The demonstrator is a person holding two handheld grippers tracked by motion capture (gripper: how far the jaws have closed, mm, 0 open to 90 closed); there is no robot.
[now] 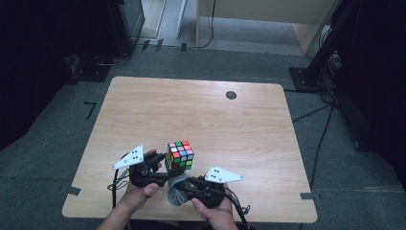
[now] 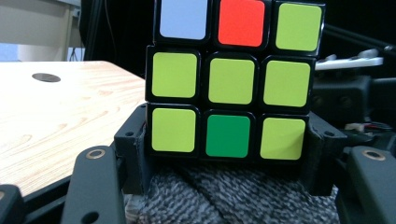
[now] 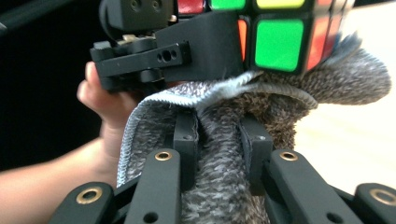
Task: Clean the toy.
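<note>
A puzzle cube [image 1: 180, 154] with mixed colour stickers is held above the near part of the wooden table [image 1: 201, 115]. My left gripper [image 1: 165, 168] is shut on the cube [image 2: 229, 79], its jaws clamping the bottom row from both sides. My right gripper [image 1: 184, 184] is shut on a bunched grey cloth [image 1: 176, 189], which it presses up against the underside of the cube [image 3: 280, 42]. In the right gripper view the cloth [image 3: 224, 154] bulges between the two black fingers [image 3: 187, 140] and spreads under the cube.
A small dark round disc [image 1: 231, 95] is set in the table at the far right. Cables [image 1: 316, 143] and black stands [image 1: 325, 52] sit on the carpet around the table.
</note>
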